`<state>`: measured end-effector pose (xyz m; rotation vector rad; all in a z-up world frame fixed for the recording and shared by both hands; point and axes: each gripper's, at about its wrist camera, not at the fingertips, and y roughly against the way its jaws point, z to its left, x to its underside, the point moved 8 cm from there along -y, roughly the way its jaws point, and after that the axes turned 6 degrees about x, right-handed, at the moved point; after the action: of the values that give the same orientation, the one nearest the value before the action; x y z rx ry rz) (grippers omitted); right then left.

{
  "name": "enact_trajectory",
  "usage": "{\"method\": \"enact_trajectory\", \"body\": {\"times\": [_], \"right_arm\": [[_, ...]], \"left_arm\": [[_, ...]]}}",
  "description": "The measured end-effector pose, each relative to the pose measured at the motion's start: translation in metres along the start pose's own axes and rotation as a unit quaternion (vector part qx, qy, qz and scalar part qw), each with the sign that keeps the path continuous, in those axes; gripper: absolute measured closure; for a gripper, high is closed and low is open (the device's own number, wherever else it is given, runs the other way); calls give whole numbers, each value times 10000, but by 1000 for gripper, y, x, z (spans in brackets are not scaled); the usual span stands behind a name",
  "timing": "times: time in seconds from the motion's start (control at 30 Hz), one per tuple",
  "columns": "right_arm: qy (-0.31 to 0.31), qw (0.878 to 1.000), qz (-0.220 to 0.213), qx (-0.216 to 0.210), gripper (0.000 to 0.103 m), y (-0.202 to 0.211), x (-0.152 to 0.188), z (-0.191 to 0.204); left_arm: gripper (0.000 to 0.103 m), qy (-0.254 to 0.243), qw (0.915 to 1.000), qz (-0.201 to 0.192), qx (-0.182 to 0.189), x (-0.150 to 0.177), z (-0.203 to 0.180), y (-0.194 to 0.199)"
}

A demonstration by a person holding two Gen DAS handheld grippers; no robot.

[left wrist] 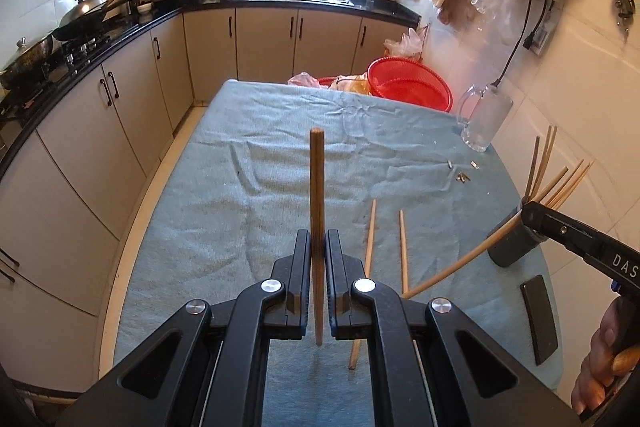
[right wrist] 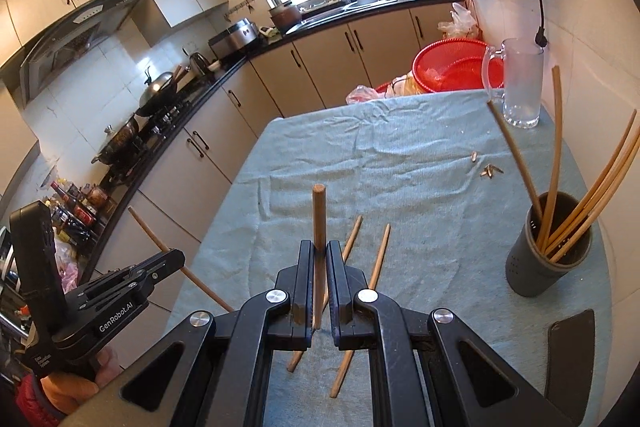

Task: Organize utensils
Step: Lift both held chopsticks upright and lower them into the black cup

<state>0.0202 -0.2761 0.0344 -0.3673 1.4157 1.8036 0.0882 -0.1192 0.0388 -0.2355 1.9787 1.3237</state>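
Left wrist view: the left gripper [left wrist: 319, 251] is clamped on a brown chopstick [left wrist: 317, 187]. Right wrist view: the right gripper [right wrist: 319, 259] pinches another chopstick [right wrist: 319, 215]; "GenRobot.AI" reads on the left tool, "DAS" on the right. Two loose chopsticks [right wrist: 378, 267] lie on the blue cloth [right wrist: 420, 187], left of the grey holder [right wrist: 540, 267] full of chopsticks.

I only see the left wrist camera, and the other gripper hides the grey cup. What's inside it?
Observer: The cup stands upright and holds several chopsticks that fan outward.
Operator: How does my own gripper look from outside?
Observer: The left hand-held gripper pinches its chopstick near the middle, so both ends poke out.
Operator: Anything past the stove on my left?
Observer: Yes, a crowd of bottles sits there.
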Motion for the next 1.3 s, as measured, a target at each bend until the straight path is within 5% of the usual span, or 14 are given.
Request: {"method": "enact_trajectory", "body": {"times": [1.3], "right_arm": [[-1101,9851,-1246,447,96,149,-25,-121]], "left_arm": [[97,-1276,9876,-422,808,-50,-163,20]]}}
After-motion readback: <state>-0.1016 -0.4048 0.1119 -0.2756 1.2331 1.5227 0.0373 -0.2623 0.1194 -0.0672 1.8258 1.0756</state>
